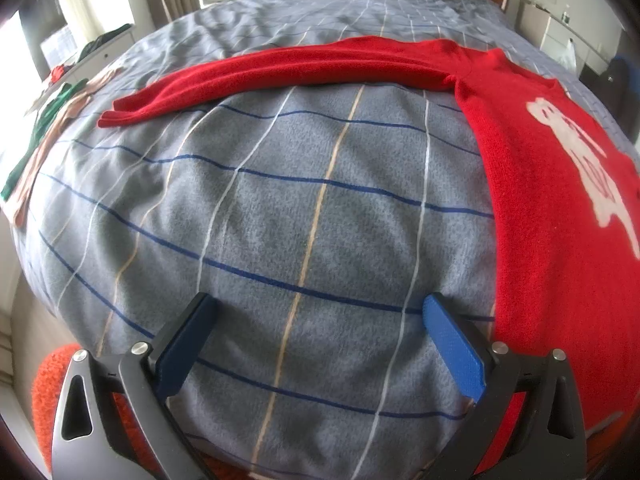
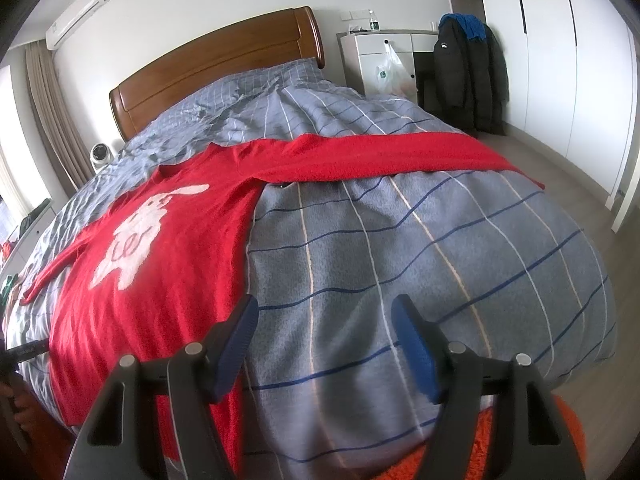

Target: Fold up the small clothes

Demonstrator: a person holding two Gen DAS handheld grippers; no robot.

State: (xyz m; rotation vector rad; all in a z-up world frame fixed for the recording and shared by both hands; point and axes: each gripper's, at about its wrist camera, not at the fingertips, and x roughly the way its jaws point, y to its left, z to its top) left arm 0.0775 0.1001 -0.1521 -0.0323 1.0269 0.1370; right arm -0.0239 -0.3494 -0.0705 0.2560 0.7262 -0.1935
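Lying flat on grey checked duvet (image 1: 304, 208): red sweater (image 2: 168, 248), white rabbit motif (image 2: 136, 232), no legible writing. Hovering, fingers apart, gripping nothing: left gripper (image 1: 320, 344), right gripper (image 2: 324, 344).

A red sweater (image 2: 168, 232) with a white rabbit motif lies flat on the grey checked duvet (image 2: 420, 248), one sleeve stretched rightward across the bed. The right tongs (image 2: 324, 320) hover open, empty, at the sweater's near edge.
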